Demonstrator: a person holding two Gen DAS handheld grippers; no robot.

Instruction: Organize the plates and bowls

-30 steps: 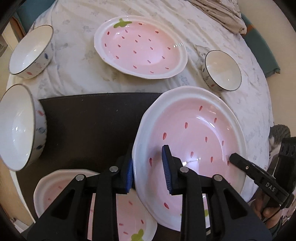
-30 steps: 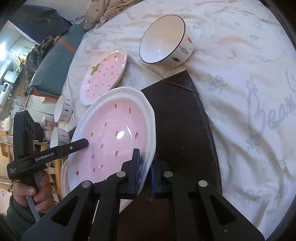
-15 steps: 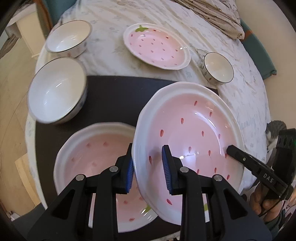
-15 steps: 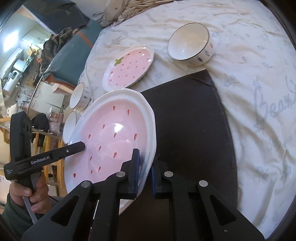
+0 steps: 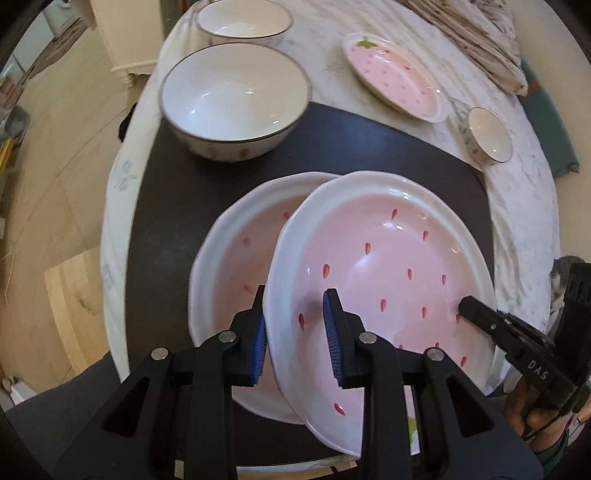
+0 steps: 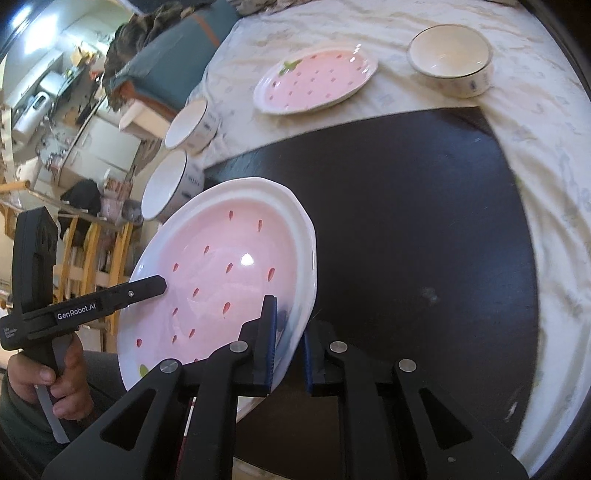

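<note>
Both grippers hold a pink strawberry plate (image 5: 388, 273) with a white rim, one on each side. My left gripper (image 5: 295, 332) is shut on its near rim; my right gripper (image 6: 290, 343) is shut on the opposite rim (image 6: 303, 280). The plate hangs tilted over the right part of a second, similar plate (image 5: 229, 258) that lies on the dark mat (image 5: 170, 221). I cannot tell whether the two plates touch. The right gripper's finger (image 5: 480, 314) shows at the plate's far edge, and the left gripper's finger (image 6: 147, 290) shows in the right wrist view.
A large white bowl (image 5: 236, 99) sits at the mat's far left corner, with another bowl (image 5: 243, 22) behind it. A third pink plate (image 5: 395, 81) and a small bowl (image 5: 489, 134) rest on the white cloth. The table edge and floor are to the left.
Both grippers carried the plate leftward across the mat. The lower plate, earlier only partly in view at the left, now lies largely beneath the held one.
</note>
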